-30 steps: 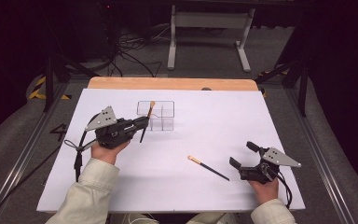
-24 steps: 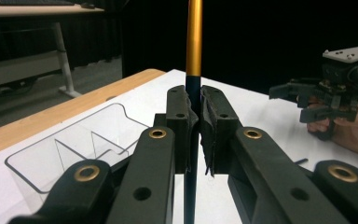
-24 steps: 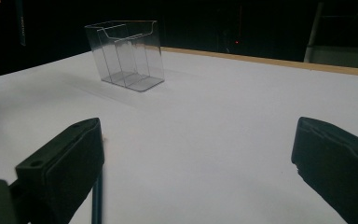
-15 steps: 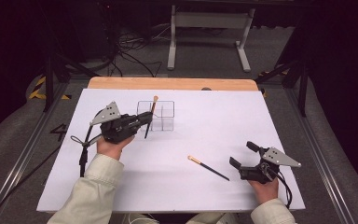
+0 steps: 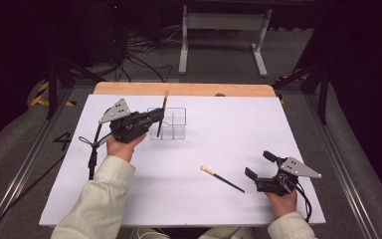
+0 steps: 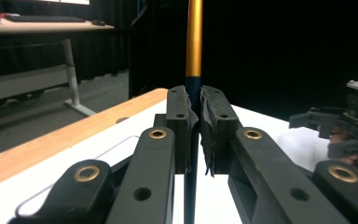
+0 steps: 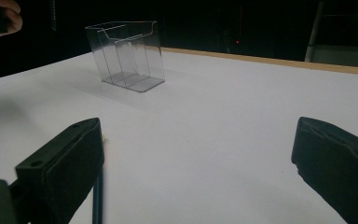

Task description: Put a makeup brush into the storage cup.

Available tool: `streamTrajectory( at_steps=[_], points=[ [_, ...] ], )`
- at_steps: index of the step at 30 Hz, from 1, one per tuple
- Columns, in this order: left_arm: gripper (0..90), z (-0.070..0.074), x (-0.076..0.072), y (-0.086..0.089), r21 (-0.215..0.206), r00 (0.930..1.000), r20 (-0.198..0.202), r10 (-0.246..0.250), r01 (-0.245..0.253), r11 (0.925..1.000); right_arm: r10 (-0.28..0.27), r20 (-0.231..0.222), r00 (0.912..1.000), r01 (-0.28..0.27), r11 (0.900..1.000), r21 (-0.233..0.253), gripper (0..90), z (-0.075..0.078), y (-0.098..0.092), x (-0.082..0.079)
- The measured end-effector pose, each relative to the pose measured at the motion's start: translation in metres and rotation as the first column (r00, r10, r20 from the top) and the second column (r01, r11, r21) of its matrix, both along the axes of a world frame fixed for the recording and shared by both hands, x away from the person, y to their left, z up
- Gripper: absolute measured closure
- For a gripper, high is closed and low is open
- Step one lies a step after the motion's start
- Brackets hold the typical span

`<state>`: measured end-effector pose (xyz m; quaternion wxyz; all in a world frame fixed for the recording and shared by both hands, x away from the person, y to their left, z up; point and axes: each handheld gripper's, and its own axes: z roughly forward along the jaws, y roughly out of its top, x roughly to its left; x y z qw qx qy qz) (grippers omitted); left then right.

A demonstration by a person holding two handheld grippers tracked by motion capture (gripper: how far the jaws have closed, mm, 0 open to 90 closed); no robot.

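My left gripper (image 5: pixel 155 118) is shut on a dark stick with a gold upper end (image 5: pixel 162 113), held nearly upright at the left side of a clear divided box (image 5: pixel 174 124). In the left gripper view the stick (image 6: pixel 194 42) rises between the closed pads (image 6: pixel 179 116). A second dark stick with a gold tip (image 5: pixel 222 179) lies flat on the white table sheet. My right gripper (image 5: pixel 258 164) rests open just right of that stick, near the front edge. In the right gripper view the open gripper (image 7: pixel 196 149) faces the clear box (image 7: pixel 126 56), and the lying stick (image 7: pixel 97 196) shows by the left jaw.
A white sheet (image 5: pixel 238 129) covers the table, with a bare wooden strip (image 5: pixel 189 89) along the far edge. Beyond the table are a metal stand (image 5: pixel 224 30) and cables on the floor. My right gripper (image 6: pixel 349 126) shows far off in the left gripper view.
My left gripper has carried the stick to the right and farther from me, up to the clear box, and the stick now stands more upright. The right gripper has not moved.
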<state>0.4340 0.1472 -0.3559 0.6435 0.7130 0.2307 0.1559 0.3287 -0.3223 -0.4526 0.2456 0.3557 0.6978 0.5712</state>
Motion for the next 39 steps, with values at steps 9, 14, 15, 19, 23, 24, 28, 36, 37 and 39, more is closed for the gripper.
streamTrajectory(
  at_steps=[9,14,15,19,23,24,28,36,37,39],
  points=[
    [82.4,0.007,0.009,-0.005,-0.024,0.9998,0.013,0.013,-0.013,0.9996,0.003,0.000,1.0000,-0.003,1.000,0.003,2.9,0.000,0.000,0.000],
    [82.4,0.009,0.013,-0.007,-0.033,0.9998,0.010,0.017,-0.016,0.9993,0.004,0.000,1.0000,-0.004,1.000,0.004,2.9,0.000,0.000,0.000],
    [82.4,0.010,0.013,-0.008,-0.038,0.9997,0.014,0.019,-0.019,0.9991,0.005,0.000,1.0000,-0.005,1.000,0.004,2.9,0.000,0.000,0.000],
    [82.4,0.011,0.015,-0.012,-0.041,0.9995,0.019,0.026,-0.025,0.9989,0.006,-0.001,1.0000,-0.006,1.000,0.005,2.9,0.000,0.000,0.000],
    [82.4,0.012,0.019,-0.016,-0.048,0.9992,0.018,0.035,-0.034,0.9983,0.006,0.000,1.0000,-0.006,1.000,0.005,2.9,0.000,0.000,0.000],
    [82.4,0.013,0.021,-0.016,-0.051,0.9991,0.019,0.039,-0.038,0.9980,0.006,-0.001,1.0000,-0.006,1.000,0.005,2.9,0.000,0.000,0.000],
    [82.4,0.015,0.024,-0.021,-0.045,0.9985,0.030,0.045,-0.044,0.9980,0.007,0.000,1.0000,-0.007,1.000,0.007,2.9,0.000,0.000,0.000],
    [82.4,0.015,0.030,-0.027,-0.034,0.9968,0.043,0.067,-0.066,0.9973,0.009,0.001,1.0000,-0.009,1.000,0.011,2.9,0.000,-0.001,0.000],
    [82.4,0.015,0.031,-0.028,-0.033,0.9965,0.044,0.072,-0.070,0.9970,0.009,0.001,1.0000,-0.009,1.000,0.012,2.9,0.000,-0.001,0.000],
    [82.4,0.014,0.032,-0.028,-0.035,0.9955,0.052,0.079,-0.077,0.9964,0.010,0.000,1.0000,-0.010,1.000,0.012,2.9,0.000,-0.001,0.000]
  ],
)
